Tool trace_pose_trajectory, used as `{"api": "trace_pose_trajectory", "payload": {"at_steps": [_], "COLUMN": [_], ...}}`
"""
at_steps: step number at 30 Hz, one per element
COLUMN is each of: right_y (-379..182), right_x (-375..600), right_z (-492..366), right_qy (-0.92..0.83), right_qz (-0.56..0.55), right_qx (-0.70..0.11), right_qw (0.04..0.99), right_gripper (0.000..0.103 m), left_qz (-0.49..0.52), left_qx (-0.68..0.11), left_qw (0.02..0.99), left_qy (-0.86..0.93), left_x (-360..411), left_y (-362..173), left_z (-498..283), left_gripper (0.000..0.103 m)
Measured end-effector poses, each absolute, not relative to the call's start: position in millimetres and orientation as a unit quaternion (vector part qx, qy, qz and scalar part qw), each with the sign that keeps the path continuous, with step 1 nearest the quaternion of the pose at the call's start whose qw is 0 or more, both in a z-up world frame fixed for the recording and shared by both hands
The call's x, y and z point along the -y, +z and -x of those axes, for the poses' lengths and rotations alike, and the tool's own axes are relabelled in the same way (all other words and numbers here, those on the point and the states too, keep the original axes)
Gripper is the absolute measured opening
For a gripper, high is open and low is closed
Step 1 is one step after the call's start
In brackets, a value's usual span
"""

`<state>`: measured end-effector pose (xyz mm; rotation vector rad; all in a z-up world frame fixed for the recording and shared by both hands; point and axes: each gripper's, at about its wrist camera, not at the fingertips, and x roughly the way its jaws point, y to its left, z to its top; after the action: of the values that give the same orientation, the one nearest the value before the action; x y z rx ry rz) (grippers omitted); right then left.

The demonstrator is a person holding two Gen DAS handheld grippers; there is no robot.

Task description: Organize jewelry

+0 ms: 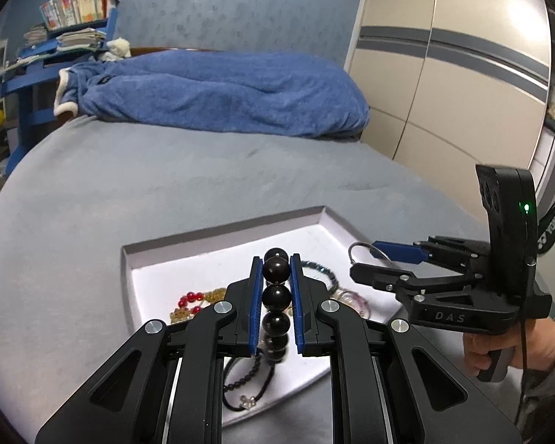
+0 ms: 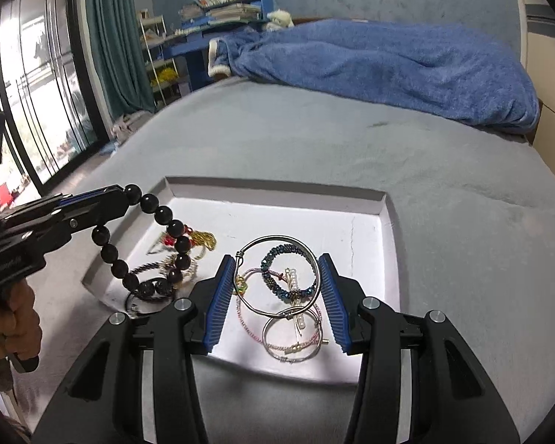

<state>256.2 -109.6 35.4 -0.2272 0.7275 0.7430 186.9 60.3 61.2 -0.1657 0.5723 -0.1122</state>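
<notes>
A shallow white tray (image 1: 218,255) (image 2: 351,218) lies on the grey bed and holds several bracelets. My left gripper (image 1: 275,262) is shut on a black bead bracelet (image 1: 276,298); in the right wrist view (image 2: 159,211) the bracelet hangs from it over the tray's left part. My right gripper (image 2: 277,262) is shut on a large silver bangle (image 2: 277,275), spanning its width, held over the tray; it also shows in the left wrist view (image 1: 366,251). Below lie a dark blue bead bracelet (image 2: 288,272), a pearl pin (image 2: 296,296), pink cords and a smaller silver bangle (image 2: 292,336).
Red and gold bead pieces (image 1: 192,303) (image 2: 199,238) and a thin black cord bracelet (image 1: 248,381) lie in the tray's left part. A blue blanket (image 1: 218,92) lies at the bed's far end. A wardrobe (image 1: 455,74) stands right, a blue shelf (image 1: 55,48) left.
</notes>
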Motion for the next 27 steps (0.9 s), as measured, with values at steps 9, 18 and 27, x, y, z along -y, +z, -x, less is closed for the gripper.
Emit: {"api": "trace_pose_trajectory", "payload": {"at_steps": [9, 18, 27], "right_y": [19, 30, 39], "right_x": [102, 118, 152], "right_z": [-255, -242, -209], "right_qy": [0.338, 0.339, 0.336], "right_qz": [0.138, 0.129, 0.078], "right_qx": [-0.359, -0.327, -0.286], "right_qw": [0.859, 0.873, 0.894], "right_gripper": [0.047, 0.063, 0.076], "left_qz": [0.074, 0.071, 0.056], "left_qx": [-0.322, -0.285, -0.242], "left_qw": [0.944, 0.956, 0.969], "left_qy": [-0.021, -0.004, 0.008], "left_x": [-66, -62, -49], "left_y": [41, 53, 57], "left_z": [-194, -169, -127], "left_gripper": [0.017, 0.081, 0.092]}}
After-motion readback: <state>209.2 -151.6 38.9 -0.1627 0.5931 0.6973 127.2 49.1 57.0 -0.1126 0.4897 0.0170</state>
